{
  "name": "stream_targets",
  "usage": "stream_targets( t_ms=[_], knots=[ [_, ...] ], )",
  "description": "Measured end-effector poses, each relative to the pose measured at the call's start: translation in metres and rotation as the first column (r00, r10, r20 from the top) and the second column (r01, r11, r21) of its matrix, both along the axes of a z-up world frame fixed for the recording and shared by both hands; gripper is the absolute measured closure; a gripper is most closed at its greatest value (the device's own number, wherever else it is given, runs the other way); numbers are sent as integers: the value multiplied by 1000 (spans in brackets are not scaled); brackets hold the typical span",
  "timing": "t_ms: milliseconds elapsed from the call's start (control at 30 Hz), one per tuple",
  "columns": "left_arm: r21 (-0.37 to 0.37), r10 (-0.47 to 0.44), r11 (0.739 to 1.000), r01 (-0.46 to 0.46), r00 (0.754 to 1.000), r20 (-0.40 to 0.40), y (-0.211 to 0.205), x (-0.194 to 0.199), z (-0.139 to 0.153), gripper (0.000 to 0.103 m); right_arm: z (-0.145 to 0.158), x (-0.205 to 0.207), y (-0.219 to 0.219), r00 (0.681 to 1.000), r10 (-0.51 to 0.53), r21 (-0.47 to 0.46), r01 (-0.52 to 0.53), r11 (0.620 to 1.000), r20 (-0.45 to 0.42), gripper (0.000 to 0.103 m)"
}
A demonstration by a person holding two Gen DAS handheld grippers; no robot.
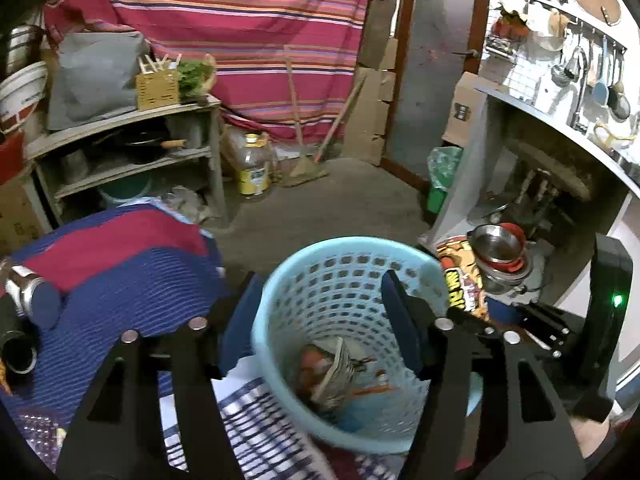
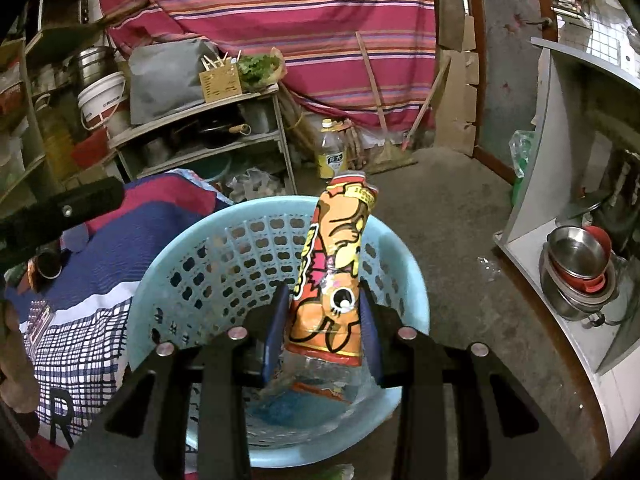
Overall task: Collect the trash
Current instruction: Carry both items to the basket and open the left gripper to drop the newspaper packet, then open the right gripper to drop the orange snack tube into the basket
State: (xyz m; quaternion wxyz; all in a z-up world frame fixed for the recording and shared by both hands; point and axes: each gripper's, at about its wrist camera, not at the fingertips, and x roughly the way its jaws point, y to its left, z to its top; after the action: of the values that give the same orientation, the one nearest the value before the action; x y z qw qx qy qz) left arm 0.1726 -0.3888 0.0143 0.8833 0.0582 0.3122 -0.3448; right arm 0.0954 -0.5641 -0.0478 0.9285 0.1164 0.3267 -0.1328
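Note:
A light blue perforated plastic basket [image 1: 344,276] stands on the floor beside a cloth-covered surface; it also shows in the right wrist view [image 2: 224,264]. Crumpled wrappers and paper [image 1: 332,376] lie at its bottom. My left gripper [image 1: 320,320] is open and empty, its fingers straddling the basket's mouth from above. My right gripper [image 2: 324,320] is shut on an orange cartoon-printed snack bag [image 2: 340,264], held upright over the basket. The same bag [image 1: 460,276] shows at the basket's right rim in the left wrist view.
A blue and red knitted cloth [image 1: 120,264] with a metal flask [image 1: 32,292] lies left of the basket. Stacked steel bowls [image 2: 576,272] sit on a low shelf at right. A wooden rack [image 1: 132,152], oil bottle [image 1: 252,168] and brooms [image 1: 308,128] stand behind.

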Motion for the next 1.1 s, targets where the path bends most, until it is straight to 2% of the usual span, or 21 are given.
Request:
stream_targets(
  t_ms=[100,400,467,500,533,567,633,667,900,1100],
  knots=[
    [16,40,999,-40,999,24,17,-1,0,26,-4,4,5,1000,6,1,-6,1000,-4,68],
    [39,149,988,-152,986,72,81,-3,6,8,-18,20,18,1000,-5,6,5,1000,-10,66],
    [34,172,984,-175,983,69,95,-2,6,7,-17,23,20,1000,-7,-7,7,1000,-9,62],
    [35,190,981,-193,980,66,105,0,7,7,-16,24,21,1000,-11,-14,10,1000,-10,57],
    [35,205,978,-207,977,63,112,2,7,7,-15,26,22,1000,-21,-24,20,1000,-9,44],
    [33,221,974,-223,973,62,121,2,6,7,-14,26,24,1000,-29,-30,29,999,-5,37],
    [33,255,966,-257,965,59,141,4,6,6,-11,26,27,999,-32,-33,32,999,0,34],
    [35,270,962,-272,961,58,150,5,5,6,-10,25,29,999,-34,-36,34,999,0,29],
    [53,397,915,-400,916,60,237,9,-3,6,-2,26,61,1000,-22,-66,22,998,2,26],
    [69,498,862,-502,864,67,309,12,-9,6,10,34,119,999,40,-95,-37,995,31,24]
  ],
)
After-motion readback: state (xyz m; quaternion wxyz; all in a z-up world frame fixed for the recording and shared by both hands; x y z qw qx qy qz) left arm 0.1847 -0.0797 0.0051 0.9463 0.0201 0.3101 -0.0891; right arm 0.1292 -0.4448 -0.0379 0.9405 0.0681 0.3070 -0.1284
